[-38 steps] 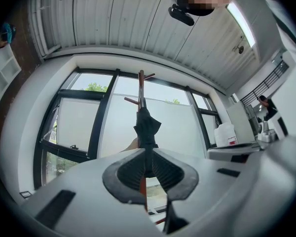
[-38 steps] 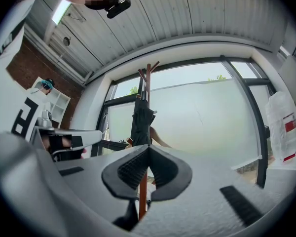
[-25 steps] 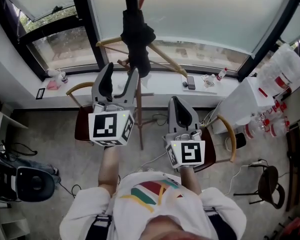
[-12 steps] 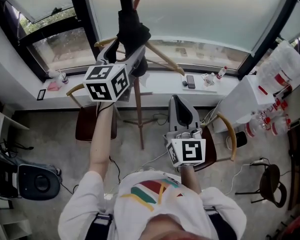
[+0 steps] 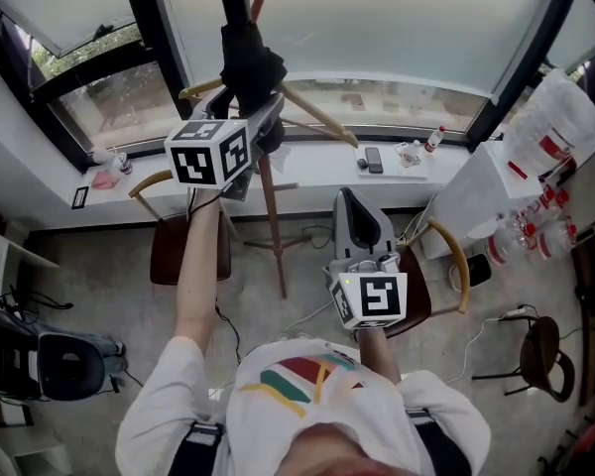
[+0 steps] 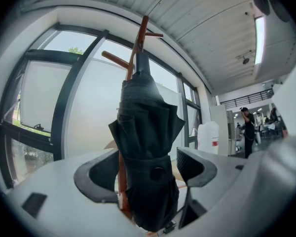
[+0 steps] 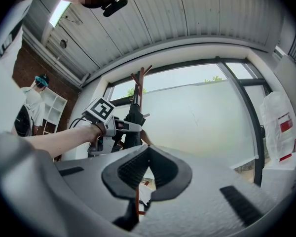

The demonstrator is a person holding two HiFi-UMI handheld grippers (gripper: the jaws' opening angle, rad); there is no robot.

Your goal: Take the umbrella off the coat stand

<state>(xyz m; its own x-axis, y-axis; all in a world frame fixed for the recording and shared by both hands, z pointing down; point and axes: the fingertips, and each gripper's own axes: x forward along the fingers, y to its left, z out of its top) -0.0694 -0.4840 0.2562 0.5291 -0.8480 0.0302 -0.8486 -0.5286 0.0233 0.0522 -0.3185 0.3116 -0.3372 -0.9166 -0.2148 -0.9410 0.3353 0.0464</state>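
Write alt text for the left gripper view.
A folded black umbrella hangs from a wooden coat stand before large windows, its lower part between the left gripper's jaws, which have just been opening and stand apart without pressing it. A person stands far right.

The umbrella [image 6: 145, 147] is showing matt black cloth, softly creased. The coat stand [image 6: 140, 33] is gleaming as smooth reddish-brown wood. The right hand-held gripper [image 7: 148, 149] is showing matt grey plastic, its pads [image 7: 133, 169] looking dark and ribbed.
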